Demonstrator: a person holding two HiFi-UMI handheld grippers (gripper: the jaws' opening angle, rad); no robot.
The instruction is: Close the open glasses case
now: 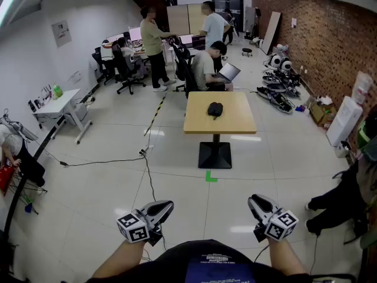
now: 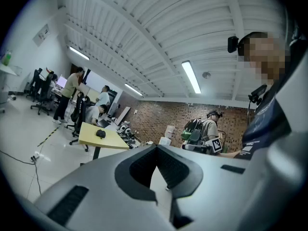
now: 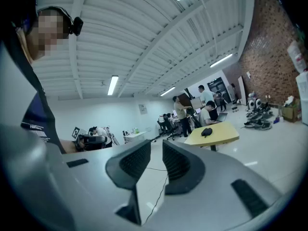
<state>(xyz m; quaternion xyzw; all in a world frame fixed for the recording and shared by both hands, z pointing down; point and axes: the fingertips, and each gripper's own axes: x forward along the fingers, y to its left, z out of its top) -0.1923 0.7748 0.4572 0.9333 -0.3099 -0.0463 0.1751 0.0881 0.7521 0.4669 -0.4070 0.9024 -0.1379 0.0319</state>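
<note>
Nearest, the person holds both tools low before the body, pointed level into the room. The left tool (image 1: 166, 206) has its jaws pressed together on nothing. The right tool (image 1: 254, 201) shows a narrow gap between its jaws, empty too. Ahead lies floor with a green tape mark (image 1: 211, 176), then the yellow tabletop (image 1: 235, 122) on its pedestal. The glasses case (image 1: 215, 109) sits dark near the tabletop's middle, well apart from both tools — too small to tell whether its lid is up. By my judgement nothing of the task is done — the approach, the reach and the closing all remain.
</note>
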